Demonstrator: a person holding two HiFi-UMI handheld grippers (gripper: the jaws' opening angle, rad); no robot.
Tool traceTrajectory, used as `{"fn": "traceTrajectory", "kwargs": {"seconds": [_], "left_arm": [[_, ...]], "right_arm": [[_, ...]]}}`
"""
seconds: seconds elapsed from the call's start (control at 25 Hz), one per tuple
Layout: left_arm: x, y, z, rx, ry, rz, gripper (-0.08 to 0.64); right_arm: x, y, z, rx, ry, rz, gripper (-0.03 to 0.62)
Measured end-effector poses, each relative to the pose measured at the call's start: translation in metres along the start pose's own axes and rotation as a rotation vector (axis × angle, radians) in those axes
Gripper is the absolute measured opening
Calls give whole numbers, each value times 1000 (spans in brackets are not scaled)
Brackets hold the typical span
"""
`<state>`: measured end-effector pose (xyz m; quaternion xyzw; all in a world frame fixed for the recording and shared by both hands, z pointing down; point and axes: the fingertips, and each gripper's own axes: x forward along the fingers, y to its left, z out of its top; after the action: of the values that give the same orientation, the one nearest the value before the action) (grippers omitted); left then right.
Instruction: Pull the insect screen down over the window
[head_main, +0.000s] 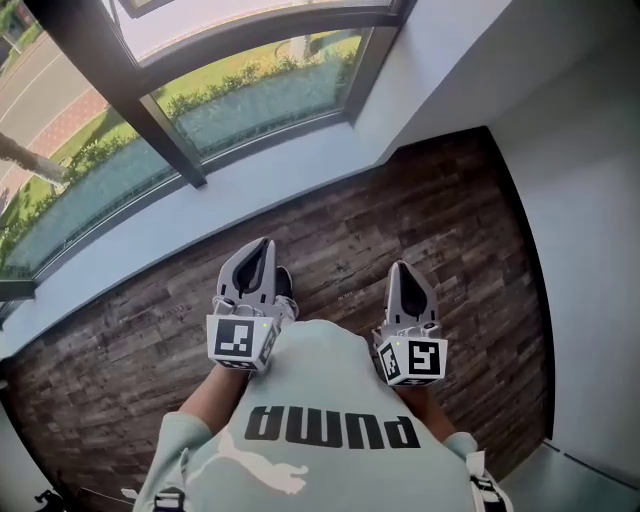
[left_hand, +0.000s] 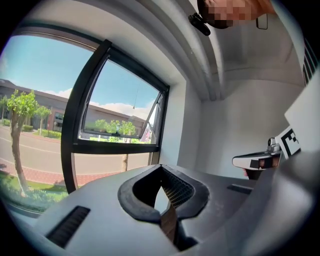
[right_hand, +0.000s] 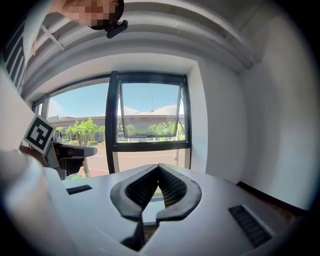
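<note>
The window (right_hand: 150, 120) has a black frame and stands ahead of both grippers, with its small top sash (right_hand: 150, 132) tilted outward. A thin cord (right_hand: 152, 97) hangs from the top of the frame; no screen shows across the glass. In the head view the window (head_main: 250, 90) lies beyond a white sill (head_main: 300, 170). My left gripper (head_main: 262, 246) and right gripper (head_main: 402, 268) are held side by side close to the person's body, over the floor and short of the sill. Both are shut with nothing between the jaws, as the left gripper (left_hand: 161, 167) and right gripper (right_hand: 159, 166) show in their own views.
Dark wood floor (head_main: 420, 220) runs between the sill and the person. White walls (head_main: 590, 250) close in the alcove on the right. A thick black mullion (left_hand: 80, 120) divides the glazing on the left. Trees and a road lie outside.
</note>
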<state>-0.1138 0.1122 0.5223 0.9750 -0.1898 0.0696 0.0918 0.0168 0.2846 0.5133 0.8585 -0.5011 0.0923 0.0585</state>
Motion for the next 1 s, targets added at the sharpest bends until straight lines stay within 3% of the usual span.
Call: {"fn": "traceTrajectory", "kwargs": {"seconds": [0.36,0.56,0.84,1.0], "left_arm": [[70,88,48,72,-70,29,12],[84,121,65,60,-60,80,12],[132,159,75,39,-28,193,13],[181,189,96,22,-33,306,13]], "right_arm": [[114,16,50,-44,-57,3,5],[159,24,72,-59,-59,38,5],[255,8,94,-71,-72,138,5],[337,-5,120,-91,-100,247,6]]}}
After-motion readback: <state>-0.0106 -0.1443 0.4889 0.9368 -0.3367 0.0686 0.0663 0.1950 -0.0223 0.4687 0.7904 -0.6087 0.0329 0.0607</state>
